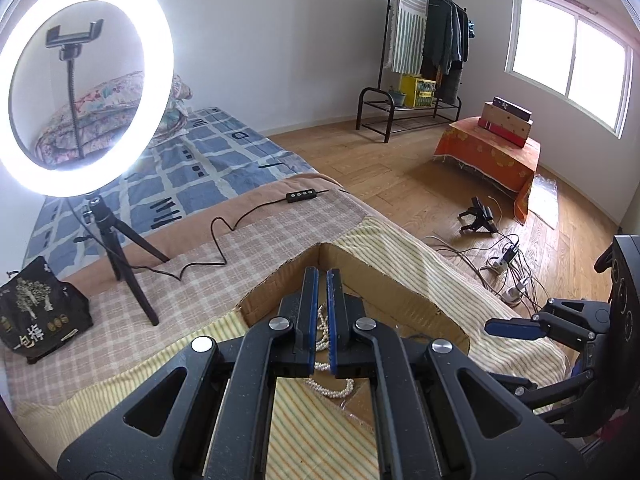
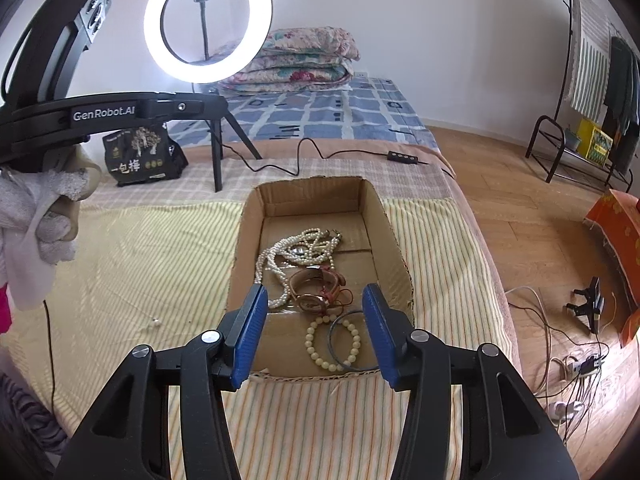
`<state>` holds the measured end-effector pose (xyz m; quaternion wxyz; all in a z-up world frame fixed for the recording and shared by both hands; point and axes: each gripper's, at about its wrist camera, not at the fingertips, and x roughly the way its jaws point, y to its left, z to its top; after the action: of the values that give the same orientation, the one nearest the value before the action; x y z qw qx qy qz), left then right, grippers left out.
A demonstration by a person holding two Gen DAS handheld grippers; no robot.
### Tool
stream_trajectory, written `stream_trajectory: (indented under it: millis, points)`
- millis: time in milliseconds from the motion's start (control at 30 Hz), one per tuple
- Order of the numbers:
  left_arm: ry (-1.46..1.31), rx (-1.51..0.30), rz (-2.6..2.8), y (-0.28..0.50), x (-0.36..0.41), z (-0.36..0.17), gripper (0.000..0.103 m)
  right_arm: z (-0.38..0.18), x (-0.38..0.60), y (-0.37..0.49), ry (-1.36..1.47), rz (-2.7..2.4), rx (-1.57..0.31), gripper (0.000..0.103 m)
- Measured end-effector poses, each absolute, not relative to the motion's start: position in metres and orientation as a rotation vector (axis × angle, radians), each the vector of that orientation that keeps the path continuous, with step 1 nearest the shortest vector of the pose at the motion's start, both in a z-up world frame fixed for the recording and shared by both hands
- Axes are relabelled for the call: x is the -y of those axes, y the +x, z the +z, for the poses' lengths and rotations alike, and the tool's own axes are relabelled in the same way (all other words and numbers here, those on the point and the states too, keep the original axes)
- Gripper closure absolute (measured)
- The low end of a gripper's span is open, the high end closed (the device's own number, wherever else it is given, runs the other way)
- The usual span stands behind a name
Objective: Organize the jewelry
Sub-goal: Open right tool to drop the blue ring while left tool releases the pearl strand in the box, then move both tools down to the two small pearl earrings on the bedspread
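An open cardboard box (image 2: 276, 196) sits on the striped bedcover. In it lie a pearl necklace (image 2: 304, 248), a brown-strapped watch (image 2: 316, 292), a cream bead bracelet (image 2: 320, 354) and a thin dark bangle (image 2: 334, 330). My right gripper (image 2: 314, 292) hangs open above the box's near edge, its pads touching nothing. My left gripper (image 1: 322, 276) is shut and empty over the box (image 1: 320, 252). The pearl necklace (image 1: 322, 328) shows below it, in the gap between its arms. At the right of the left wrist view, one of the right gripper's fingers (image 1: 516, 328) shows.
A lit ring light (image 2: 208, 28) on a tripod stands behind the box, beside a black snack bag (image 2: 140, 152). Its cable and remote (image 2: 402, 157) lie beyond the box. A gloved hand (image 2: 52, 216) is at the left. The bed edge and floor cables (image 2: 576, 364) lie right.
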<state>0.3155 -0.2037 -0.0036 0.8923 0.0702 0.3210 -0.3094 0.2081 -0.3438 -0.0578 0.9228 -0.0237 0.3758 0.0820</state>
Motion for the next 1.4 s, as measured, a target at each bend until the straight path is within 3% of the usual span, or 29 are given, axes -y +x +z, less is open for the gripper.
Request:
stream_trajectory:
  millis: [100, 167, 200, 233, 767, 833, 900, 1400]
  points:
    - [0.143, -0.659, -0.631, 0.303, 0.191, 0.003, 0.101, -0.053, 0.339, 0.202, -0.051, 0.170, -0.762, 0.051]
    - [0.134, -0.656, -0.626, 0.294, 0.179, 0.007, 0.088, -0.050, 0.337, 0.199, -0.047, 0.165, -0.752, 0.044]
    - [0.131, -0.648, -0.623, 0.290, 0.175, 0.009, 0.070, -0.049, 0.336, 0.197, -0.043, 0.165, -0.744, 0.039]
    - [0.130, -0.641, -0.620, 0.285, 0.169, 0.010, 0.062, -0.047, 0.334, 0.195, -0.038, 0.168, -0.737, 0.038]
    - [0.106, -0.708, -0.548, 0.190, 0.052, -0.006, 0.061, -0.044, 0.290, 0.191, -0.032, 0.267, -0.739, 0.035]
    - [0.091, -0.726, -0.543, 0.179, 0.041, -0.014, 0.061, -0.045, 0.282, 0.193, -0.044, 0.272, -0.752, 0.027]
    - [0.084, -0.747, -0.534, 0.170, 0.031, -0.022, 0.061, -0.047, 0.275, 0.195, -0.050, 0.280, -0.755, 0.025]
    - [0.074, -0.928, -0.595, 0.109, 0.034, -0.102, 0.061, -0.094, 0.225, 0.228, 0.071, 0.477, -0.929, 0.025]
